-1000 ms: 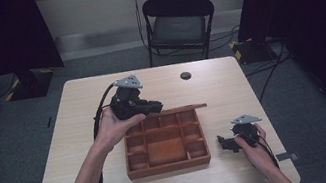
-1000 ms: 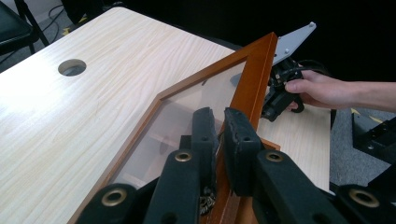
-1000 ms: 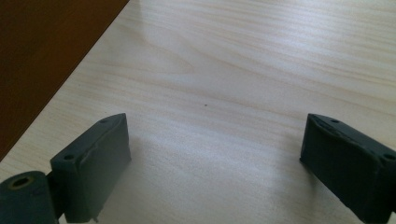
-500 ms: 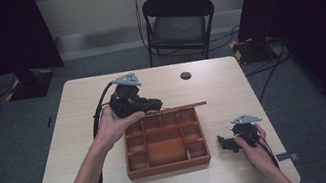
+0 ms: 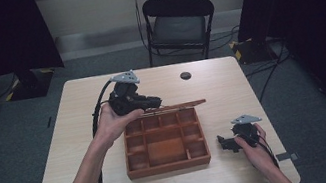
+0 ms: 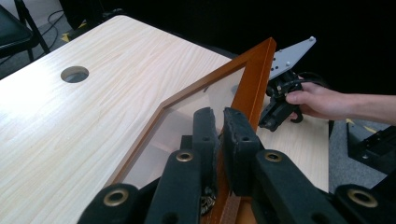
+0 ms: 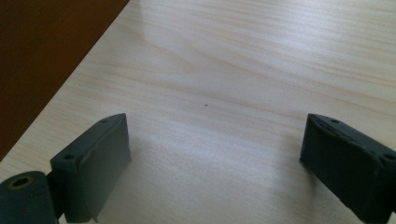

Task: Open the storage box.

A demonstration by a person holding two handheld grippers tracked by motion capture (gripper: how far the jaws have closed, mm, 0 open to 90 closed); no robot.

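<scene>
No writing is seen anywhere. One wooden box with nine compartments is counted. Its glazed lid is raised on edge along the box's far side, long axis crosswise, clamped by the left gripper. Beside the box, the right gripper is held wide open.

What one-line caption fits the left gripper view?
Left gripper shut on the glass-panelled lid of a wooden box, above the table.
</scene>
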